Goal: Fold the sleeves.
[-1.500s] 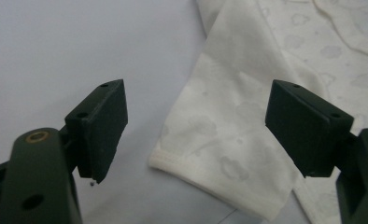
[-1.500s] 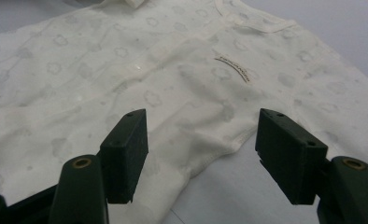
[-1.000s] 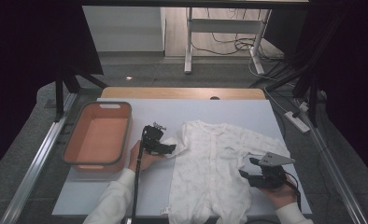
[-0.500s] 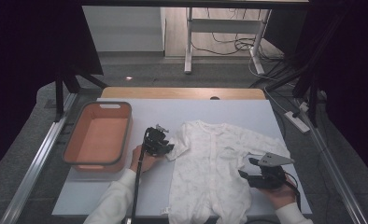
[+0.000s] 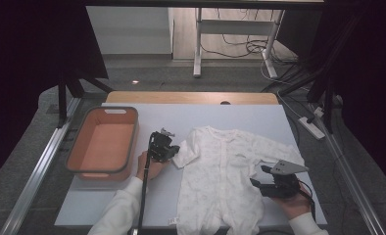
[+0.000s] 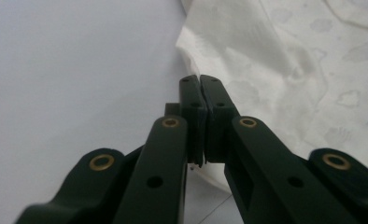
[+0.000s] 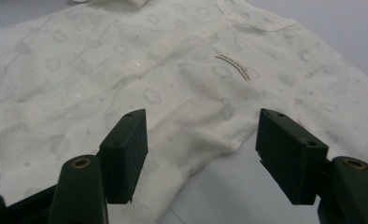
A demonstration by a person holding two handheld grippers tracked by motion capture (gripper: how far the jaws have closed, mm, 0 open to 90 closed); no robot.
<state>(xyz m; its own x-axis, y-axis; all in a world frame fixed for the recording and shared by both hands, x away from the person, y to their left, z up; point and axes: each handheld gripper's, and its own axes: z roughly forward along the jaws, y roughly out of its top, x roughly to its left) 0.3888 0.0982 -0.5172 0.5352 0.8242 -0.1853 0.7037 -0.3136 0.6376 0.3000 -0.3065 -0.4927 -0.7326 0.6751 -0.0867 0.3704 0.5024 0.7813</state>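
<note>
A white baby romper (image 5: 220, 171) with a faint cloud print lies face up and spread flat on the pale table (image 5: 250, 117). My left gripper (image 5: 174, 151) is at the end of the romper's left sleeve (image 5: 186, 152). Its jaws have just been closing, and in the left gripper view they stand shut (image 6: 201, 81) on the sleeve's edge (image 6: 229, 51). My right gripper (image 5: 257, 177) rests at the romper's right side, below the other sleeve. In the right gripper view its jaws stand open (image 7: 203, 135) over the romper (image 7: 173, 70), where the sleeve meets the body, and no cloth is pinched.
An orange bin (image 5: 105, 109) with a grey rim sits on the table's left part, close to my left hand. A metal rail (image 5: 34, 176) runs along the table's left side, and dark curtains hang on both sides.
The left gripper's jaws went from wide open to shut on the sleeve's edge. Both hands stayed in place, and the right gripper looks the same.
</note>
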